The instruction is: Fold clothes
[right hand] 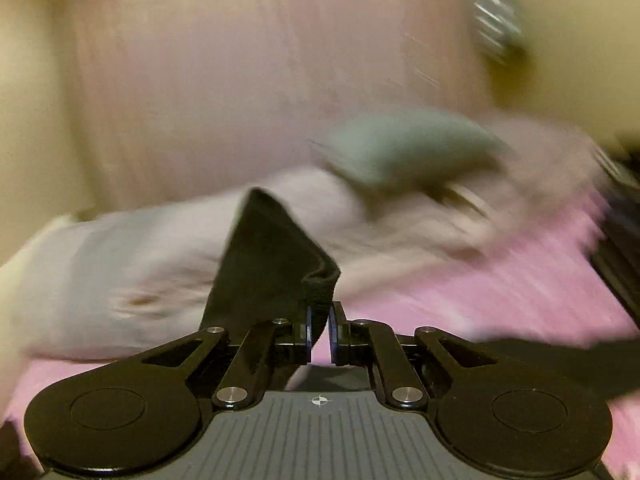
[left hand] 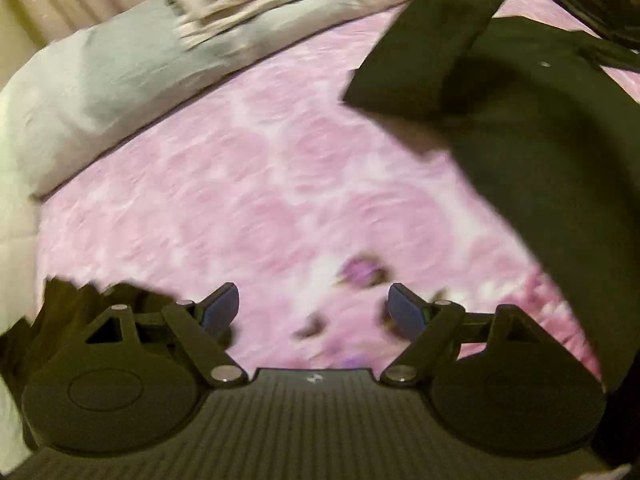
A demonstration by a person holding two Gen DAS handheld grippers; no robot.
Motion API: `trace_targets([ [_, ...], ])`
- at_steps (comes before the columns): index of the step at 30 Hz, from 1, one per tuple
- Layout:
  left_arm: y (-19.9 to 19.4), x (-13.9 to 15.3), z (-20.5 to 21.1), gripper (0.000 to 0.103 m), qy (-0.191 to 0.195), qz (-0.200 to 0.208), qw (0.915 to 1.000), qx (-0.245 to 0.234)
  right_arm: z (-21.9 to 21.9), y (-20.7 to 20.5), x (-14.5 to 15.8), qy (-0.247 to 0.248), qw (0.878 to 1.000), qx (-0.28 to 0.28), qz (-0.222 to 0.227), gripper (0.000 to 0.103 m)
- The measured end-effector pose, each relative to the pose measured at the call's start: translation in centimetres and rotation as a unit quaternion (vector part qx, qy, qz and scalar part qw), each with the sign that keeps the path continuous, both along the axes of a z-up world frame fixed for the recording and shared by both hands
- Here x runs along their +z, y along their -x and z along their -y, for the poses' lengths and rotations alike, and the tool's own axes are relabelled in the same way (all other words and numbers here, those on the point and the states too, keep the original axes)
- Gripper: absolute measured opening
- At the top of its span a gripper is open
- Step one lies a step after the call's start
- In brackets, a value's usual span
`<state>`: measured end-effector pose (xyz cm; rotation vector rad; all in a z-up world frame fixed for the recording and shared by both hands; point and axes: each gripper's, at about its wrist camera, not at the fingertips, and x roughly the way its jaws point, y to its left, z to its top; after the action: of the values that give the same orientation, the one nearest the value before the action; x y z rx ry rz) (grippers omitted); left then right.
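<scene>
Left wrist view: a bed with a pink patterned cover carries everything. Along its far edge lies a bank of pale bedding, with a grey-green pillow on top in the right wrist view. The dark garment occupies the right side of the bed; its body spreads towards the near right corner, and one long strip of it (a sleeve, by its cuff-like end) rises slanting up and to the right, off the cover.

The right gripper has its fingers closed together on a ribbed hem of that garment, the cloth standing up and to the left of the pads. Both views are blurred, so finer detail cannot be read.

The left gripper has its fingers wide apart with nothing between them; only pink cover lies ahead of it. A dark fabric mass shows behind its left finger; what it is cannot be told.

Judgement: the garment lies to the right of the left gripper's fingers, its lifted strip running diagonally away towards the far right corner. The right gripper holds the cloth; the left is free and nearer the garment's spread body. How far folding stands cannot be settled here.
</scene>
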<state>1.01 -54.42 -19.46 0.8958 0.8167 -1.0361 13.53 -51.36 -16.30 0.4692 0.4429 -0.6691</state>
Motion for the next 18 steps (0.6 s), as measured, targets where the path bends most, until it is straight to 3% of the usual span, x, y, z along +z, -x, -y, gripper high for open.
trace_targets([
  [3, 3.6, -0.5, 3.7, 0.079, -0.012, -0.001, 0.9997, -0.021, 5.5, 2.8, -5.3, -0.07, 0.997, -0.026, -0.011, 0.007],
  [11, 12.5, -1.9, 11.4, 0.079, -0.052, -0.01, 0.9951, -0.083, 11.8, 6.6, -12.1, -0.18, 0.984, -0.003, 0.002, 0.007],
  [14, 14.4, -1.3, 14.2, 0.079, -0.049, -0.005, 0.992, -0.116, 12.4, 8.4, -10.4, -0.176, 0.983, 0.021, 0.05, 0.007],
  [17, 15.3, -1.4, 16.8, 0.079, -0.044, -0.003, 0.9907, -0.129, 13.3, 9.6, -10.7, -0.187, 0.98, 0.025, 0.061, 0.008],
  [18, 15.3, -1.5, 17.5, 0.079, -0.043, -0.006, 0.9908, -0.128, 13.8, 9.7, -11.5, -0.2, 0.978, 0.017, 0.047, 0.008],
])
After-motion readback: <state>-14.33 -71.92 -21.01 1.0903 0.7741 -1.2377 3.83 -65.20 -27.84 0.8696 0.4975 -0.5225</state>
